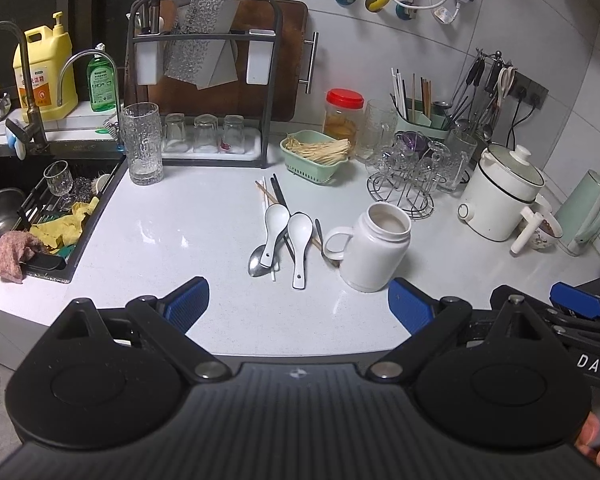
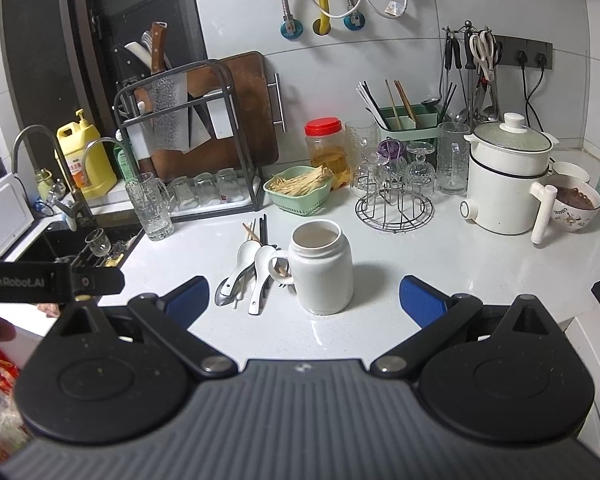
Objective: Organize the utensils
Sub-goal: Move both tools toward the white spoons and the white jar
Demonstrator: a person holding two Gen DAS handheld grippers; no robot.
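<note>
A pile of utensils lies on the white counter (image 1: 188, 248): two white ceramic spoons (image 1: 274, 232) (image 2: 260, 276), a metal spoon (image 1: 257, 261), and chopsticks (image 1: 274, 194). A white mug-shaped jar (image 1: 374, 250) stands upright and open just right of them; it also shows in the right wrist view (image 2: 322, 266). My left gripper (image 1: 298, 304) is open and empty, held near the counter's front edge, short of the pile. My right gripper (image 2: 304, 300) is open and empty, just short of the jar.
A sink (image 1: 24, 216) with a wine glass and cloths lies to the left. A knife and glass rack (image 1: 204, 80), a tall glass (image 1: 142, 144), a green basket (image 1: 314, 156), a green utensil holder (image 2: 404, 124), a glass stand (image 2: 394, 192) and a white pot (image 2: 504, 180) line the back.
</note>
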